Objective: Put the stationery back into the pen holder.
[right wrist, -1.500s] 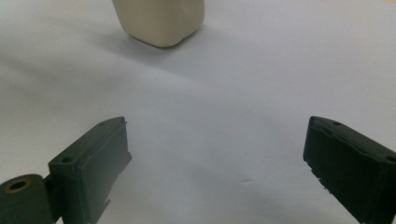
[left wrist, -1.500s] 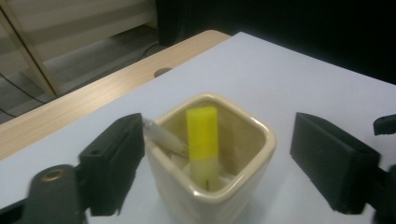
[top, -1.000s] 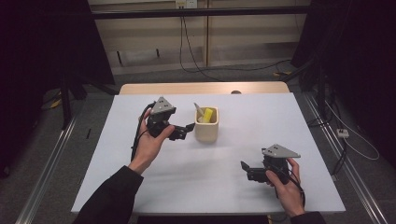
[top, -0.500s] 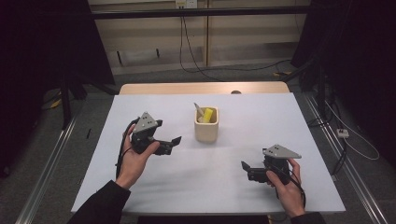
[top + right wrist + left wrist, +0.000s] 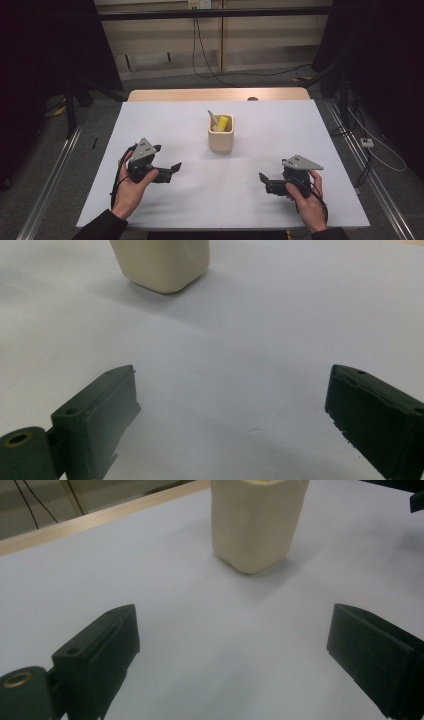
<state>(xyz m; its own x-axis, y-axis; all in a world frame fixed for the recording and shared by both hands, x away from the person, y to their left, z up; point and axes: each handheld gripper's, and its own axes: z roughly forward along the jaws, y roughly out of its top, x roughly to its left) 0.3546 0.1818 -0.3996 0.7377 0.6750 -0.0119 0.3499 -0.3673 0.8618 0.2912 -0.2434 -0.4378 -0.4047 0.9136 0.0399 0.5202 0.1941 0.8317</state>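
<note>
Cream cup (image 5: 221,138) stands mid-tabletop (image 5: 300,130), yellow contents visible from above, while both gripper views show empty, wide-apart jaws facing it.

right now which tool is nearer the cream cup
Left. The left tool sits a short way to the near-left of the cream cup; the right tool lies somewhat farther off, to its near-right.

One cup (image 5: 221,138), two tools, perhaps two items inside.
</note>
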